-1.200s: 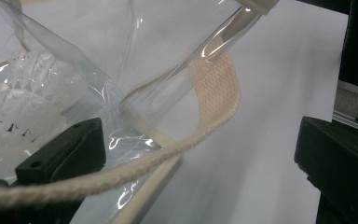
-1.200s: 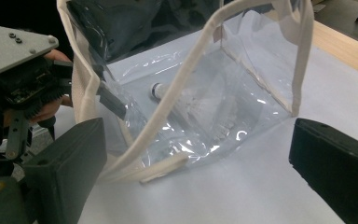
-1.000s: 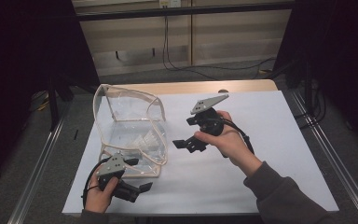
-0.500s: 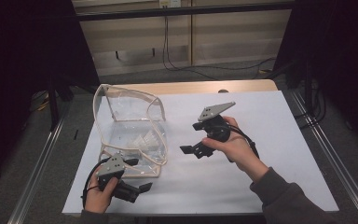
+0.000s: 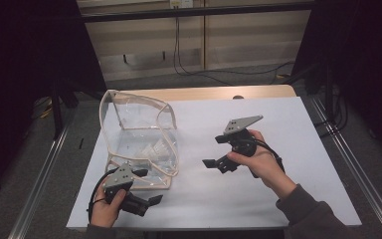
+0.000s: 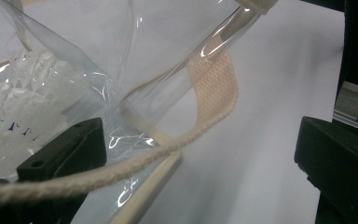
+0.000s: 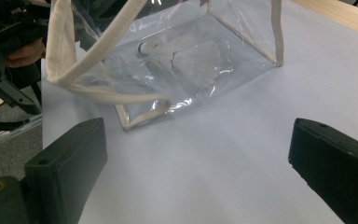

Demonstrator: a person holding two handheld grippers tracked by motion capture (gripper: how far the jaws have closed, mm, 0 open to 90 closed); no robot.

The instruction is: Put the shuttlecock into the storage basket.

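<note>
A clear plastic bag (image 5: pixel 138 130) with cream trim lies on its side at the left of the white sheet. Inside it are white shuttlecocks (image 5: pixel 155 149), also seen as shuttlecocks (image 7: pixel 186 57) in the right gripper view. My left gripper (image 5: pixel 149 186) is open at the bag's near corner. In the left gripper view that bag corner (image 6: pixel 135 140) and its cream handle (image 6: pixel 214 95) lie between the wide jaws of my left gripper (image 6: pixel 198 161). My right gripper (image 5: pixel 213 151) hangs open to the right of the bag, facing it and apart from it. Nothing sits between the jaws of my right gripper (image 7: pixel 198 161).
The white sheet (image 5: pixel 288 124) covers a wooden table (image 5: pixel 219 92) with metal rails along both sides. Bare sheet stretches right of the bag and toward the front edge. Cables hang behind the table's far edge.
My right gripper has drawn back to the right and toward the person, away from the bag. The left gripper and the bag have stayed put.
</note>
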